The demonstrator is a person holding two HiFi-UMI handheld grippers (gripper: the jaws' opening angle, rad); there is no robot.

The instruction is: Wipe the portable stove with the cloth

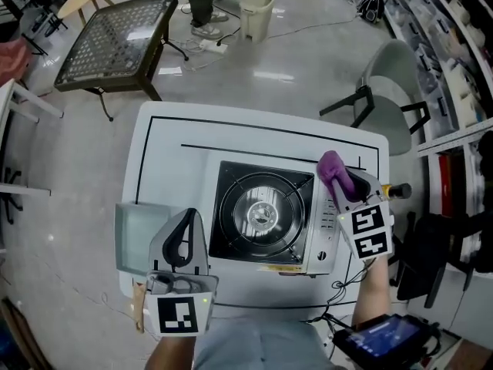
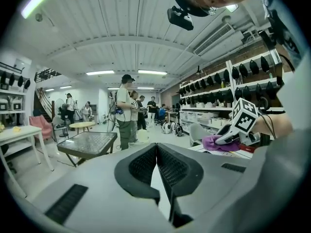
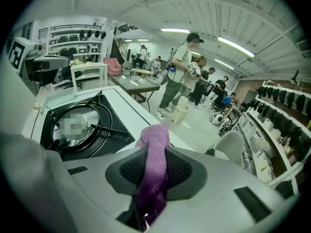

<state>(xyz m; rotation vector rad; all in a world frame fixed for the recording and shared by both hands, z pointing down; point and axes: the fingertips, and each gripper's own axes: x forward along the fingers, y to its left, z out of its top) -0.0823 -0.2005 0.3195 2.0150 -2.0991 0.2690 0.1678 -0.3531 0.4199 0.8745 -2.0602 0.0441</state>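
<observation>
Right gripper (image 3: 153,161) pinches the purple cloth (image 3: 156,136) by the stove's (image 1: 231,185) edge; left gripper (image 2: 156,152) closed, empty

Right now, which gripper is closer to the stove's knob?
Right. The right gripper, holding the purple cloth, is over the stove's right side, the knob side. The left gripper is past the stove's left edge.
</observation>
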